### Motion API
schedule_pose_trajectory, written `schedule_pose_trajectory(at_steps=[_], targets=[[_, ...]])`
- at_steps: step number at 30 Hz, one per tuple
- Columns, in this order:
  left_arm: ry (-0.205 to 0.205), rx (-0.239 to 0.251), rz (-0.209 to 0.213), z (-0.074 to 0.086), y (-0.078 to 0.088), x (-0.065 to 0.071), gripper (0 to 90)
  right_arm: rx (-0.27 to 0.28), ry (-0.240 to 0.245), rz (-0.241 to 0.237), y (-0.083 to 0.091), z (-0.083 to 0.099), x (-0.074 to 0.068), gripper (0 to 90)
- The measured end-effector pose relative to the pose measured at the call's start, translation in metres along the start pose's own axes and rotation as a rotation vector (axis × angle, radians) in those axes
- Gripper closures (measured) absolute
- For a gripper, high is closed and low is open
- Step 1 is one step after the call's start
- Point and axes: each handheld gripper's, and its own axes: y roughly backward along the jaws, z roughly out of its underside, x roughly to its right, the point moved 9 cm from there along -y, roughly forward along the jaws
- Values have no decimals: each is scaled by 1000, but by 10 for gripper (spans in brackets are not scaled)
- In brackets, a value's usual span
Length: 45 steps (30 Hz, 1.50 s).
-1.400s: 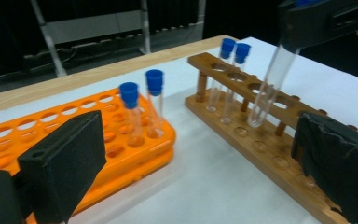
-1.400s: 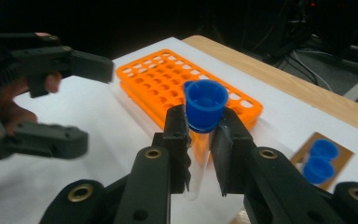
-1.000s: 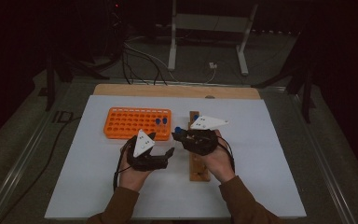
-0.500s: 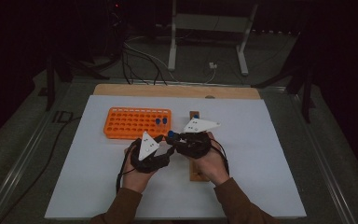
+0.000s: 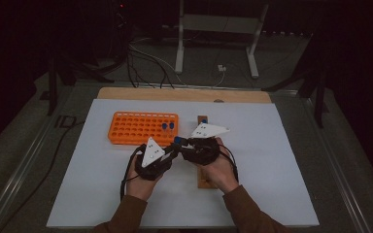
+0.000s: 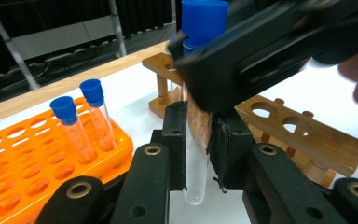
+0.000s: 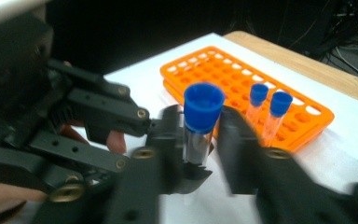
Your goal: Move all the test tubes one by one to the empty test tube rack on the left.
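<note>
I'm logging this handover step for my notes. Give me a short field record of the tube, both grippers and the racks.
held tube: blue-capped test tube, upright between both grippers
left gripper: shut on the tube's lower body; jaws have just been closing
right gripper: jaws beside the tube just under its cap, have just been opening
orange rack: on the white mat, two blue-capped tubes standing in it
wooden rack: beside the orange rack, holes in sight empty
</note>
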Motion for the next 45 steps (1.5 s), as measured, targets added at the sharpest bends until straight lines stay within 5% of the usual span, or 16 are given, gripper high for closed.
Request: schedule_pose_trajectory(at_steps=[6,16,23,30,35,45], targets=[[30,-7,-23,4,0,-8,773,34,-11,21,12,-4,9,401],[55,13,-60,1,8,-24,772,12,-13,159,22,9,32,172],[54,28,-97,-3,9,-37,772,3,-27,212,31,18,45,108],[73,25,-131,-2,2,-55,772,-1,-7,202,37,26,45,9],[57,21,-156,-2,-5,-64,771,0,2,191,42,31,45,9],[97,32,-196,-1,-20,-85,771,-1,-3,191,47,38,49,3]])
